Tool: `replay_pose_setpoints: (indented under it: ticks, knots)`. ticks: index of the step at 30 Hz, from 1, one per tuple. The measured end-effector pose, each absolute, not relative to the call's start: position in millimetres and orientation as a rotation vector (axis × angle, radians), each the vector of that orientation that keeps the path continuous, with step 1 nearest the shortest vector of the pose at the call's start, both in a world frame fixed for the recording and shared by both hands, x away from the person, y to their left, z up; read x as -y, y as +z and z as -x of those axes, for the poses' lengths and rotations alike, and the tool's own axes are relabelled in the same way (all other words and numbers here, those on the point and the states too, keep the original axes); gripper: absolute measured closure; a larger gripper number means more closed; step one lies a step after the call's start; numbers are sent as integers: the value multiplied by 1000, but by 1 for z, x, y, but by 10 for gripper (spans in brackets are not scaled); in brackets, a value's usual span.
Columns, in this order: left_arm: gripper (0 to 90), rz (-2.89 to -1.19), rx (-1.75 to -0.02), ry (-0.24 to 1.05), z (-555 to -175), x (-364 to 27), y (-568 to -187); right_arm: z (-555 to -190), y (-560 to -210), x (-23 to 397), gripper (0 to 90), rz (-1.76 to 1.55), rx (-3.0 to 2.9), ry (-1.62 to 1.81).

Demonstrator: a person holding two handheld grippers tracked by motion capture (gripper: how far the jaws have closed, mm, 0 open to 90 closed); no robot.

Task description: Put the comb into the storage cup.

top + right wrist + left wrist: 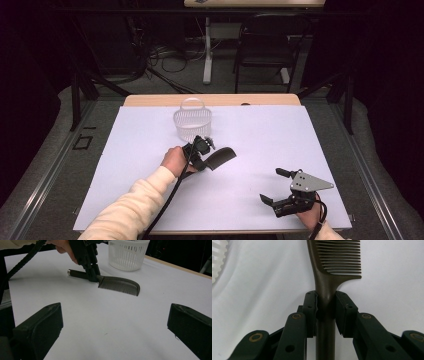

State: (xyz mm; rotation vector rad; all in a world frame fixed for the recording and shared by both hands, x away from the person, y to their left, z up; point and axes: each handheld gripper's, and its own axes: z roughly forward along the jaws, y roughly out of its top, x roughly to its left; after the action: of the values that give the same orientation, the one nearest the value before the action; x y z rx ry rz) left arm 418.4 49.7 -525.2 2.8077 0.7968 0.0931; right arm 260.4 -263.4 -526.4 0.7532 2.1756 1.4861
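1. A dark comb (220, 158) is seen lying on the white table sheet (260, 135), just in front of the white basket (192, 123), on the person's side of it.
2. In the high view the comb's long axis is seen to run slantwise away from the basket: the handle end lies toward the left hand (175, 160), and the toothed end points off to the right.
3. In the right gripper view the comb (110, 282) is shown flat on the sheet, its round handle toward the hand and its teeth facing the camera, the curved back being turned to the basket (128, 254).
4. The left gripper (325, 306) is closed around the comb's neck, where handle meets teeth; both pads are seen against the comb (329, 270), though a thin gap on one side may remain and cannot be judged for certain.
5. In the left gripper view the handle is seen running straight up between the jaws, with the teeth beyond them.
6. The right gripper (280, 186) is held well apart from the basket, at the near right of the sheet, with its jaws spread wide and nothing between them.
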Motion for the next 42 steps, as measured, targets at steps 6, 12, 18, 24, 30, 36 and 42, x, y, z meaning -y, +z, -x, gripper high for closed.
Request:
replay_pose_setpoints:
  ticks: [6, 12, 18, 24, 30, 36, 42]
  knots:
    - [723, -2770, -798, 88, -417, -55, -521, -260, -526, 264, 0, -752, -2172, 1485]
    - [723, -2731, -790, 93, -412, -59, -514, -261, -526, 264, 0, -755, -2172, 1483]
    - [723, -2700, -774, 90, -405, -62, -509, -261, -527, 264, 0, -761, -2173, 1480]
    - [724, -2669, -761, 92, -399, -68, -502, -262, -527, 263, 0, -759, -2173, 1481]
    - [724, -2634, -760, 102, -394, -76, -493, -262, -527, 263, 0, -764, -2173, 1484]
    - [723, -2585, -770, 115, -390, -86, -489, -262, -528, 262, 0, -763, -2181, 1479]
    - [724, -2563, -780, 116, -387, -93, -491, -263, -528, 262, 0, -762, -2182, 1477]
